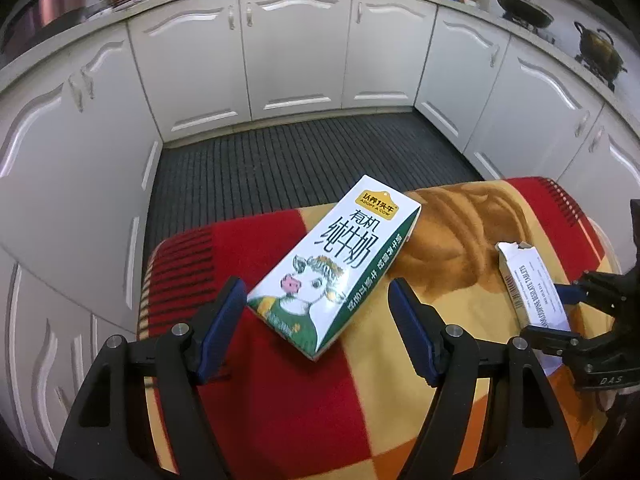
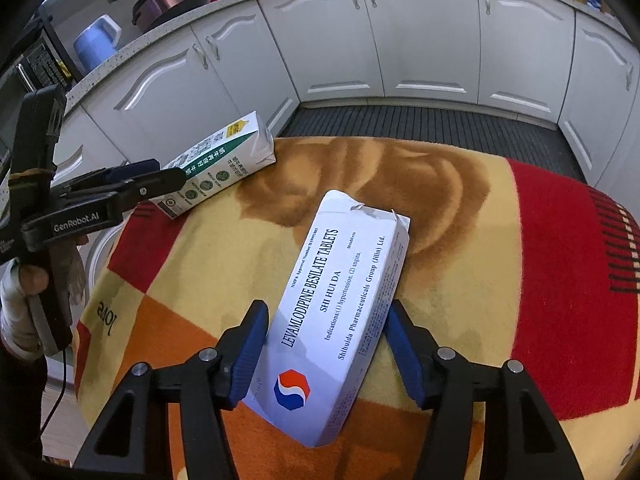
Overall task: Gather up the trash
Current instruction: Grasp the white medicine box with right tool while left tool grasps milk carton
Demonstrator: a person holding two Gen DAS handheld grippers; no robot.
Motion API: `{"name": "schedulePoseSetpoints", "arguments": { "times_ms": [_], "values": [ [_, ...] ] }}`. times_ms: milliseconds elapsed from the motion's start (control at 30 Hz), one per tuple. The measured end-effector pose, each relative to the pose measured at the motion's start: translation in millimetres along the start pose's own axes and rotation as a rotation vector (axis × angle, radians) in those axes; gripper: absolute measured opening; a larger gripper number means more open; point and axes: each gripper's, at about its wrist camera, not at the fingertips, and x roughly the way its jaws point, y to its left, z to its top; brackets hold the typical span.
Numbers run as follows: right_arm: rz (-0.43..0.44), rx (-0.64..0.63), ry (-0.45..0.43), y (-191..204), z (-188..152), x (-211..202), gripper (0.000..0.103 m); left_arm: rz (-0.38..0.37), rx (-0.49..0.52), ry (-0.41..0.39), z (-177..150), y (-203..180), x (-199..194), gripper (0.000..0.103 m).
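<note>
A white and green milk carton (image 1: 344, 252) with a cow drawing lies flat on a red, yellow and orange blanket (image 1: 460, 220). My left gripper (image 1: 316, 286) stands open around the carton's near end, with a gap at the right pad. The right wrist view shows the same carton (image 2: 224, 160) at the far left with the left gripper (image 2: 160, 174) over it. A white tablet box (image 2: 344, 312) with a torn far flap lies nearer, and my right gripper (image 2: 327, 307) is shut on its sides. The left wrist view shows that box (image 1: 532, 288) at the right edge, in the right gripper (image 1: 556, 314).
White kitchen cabinets (image 1: 296, 52) wrap around a dark ribbed floor mat (image 1: 304, 160) beyond the blanket's far edge. Pots (image 1: 600, 48) and a pan stand on the counter above. A person's hand (image 2: 24, 280) holds the left gripper's handle. The blanket's right half (image 2: 560, 260) holds nothing.
</note>
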Motion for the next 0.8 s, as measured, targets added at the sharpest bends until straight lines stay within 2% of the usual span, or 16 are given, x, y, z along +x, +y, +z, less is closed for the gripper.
{"name": "schedulePoseSetpoints", "arguments": {
  "times_ms": [100, 267, 367, 467, 567, 600, 733, 767, 800],
  "values": [
    [0.007, 0.004, 0.001, 0.1, -0.3, -0.2, 0.062, -0.021, 0.032, 0.038, 7.4, -1.1, 9.5, 0.073],
    [0.003, 0.000, 0.001, -0.5, 0.1, 0.7, 0.064, -0.033, 0.027, 0.080, 15.1, -3.9, 25.0, 0.074],
    [-0.011, -0.023, 0.000, 2.9, 1.0, 1.7, 0.062, -0.006, 0.017, 0.084, 12.9, -9.6, 25.0, 0.073],
    [-0.016, -0.043, 0.002, 4.8, -0.8, -0.5, 0.056, 0.008, 0.002, 0.086, 6.8, -14.3, 19.2, 0.065],
    [-0.003, -0.046, -0.001, 4.1, -4.3, -6.2, 0.054, -0.001, -0.073, 0.086, -2.2, -13.7, 8.0, 0.057],
    [0.002, -0.049, -0.002, 4.3, -7.8, -10.1, 0.054, -0.018, -0.116, 0.090, -6.8, -12.5, 1.9, 0.055],
    [0.005, -0.057, -0.006, 1.2, -22.6, -24.3, 0.054, -0.078, -0.184, 0.111, -24.2, -19.0, -17.9, 0.054],
    [0.006, -0.059, -0.005, 0.1, -27.1, -28.0, 0.053, -0.094, -0.192, 0.120, -28.7, -22.7, -21.9, 0.051],
    [0.007, -0.061, -0.003, -1.6, -32.2, -32.2, 0.053, -0.112, -0.200, 0.130, -35.1, -27.9, -27.3, 0.041]
  ]
}}
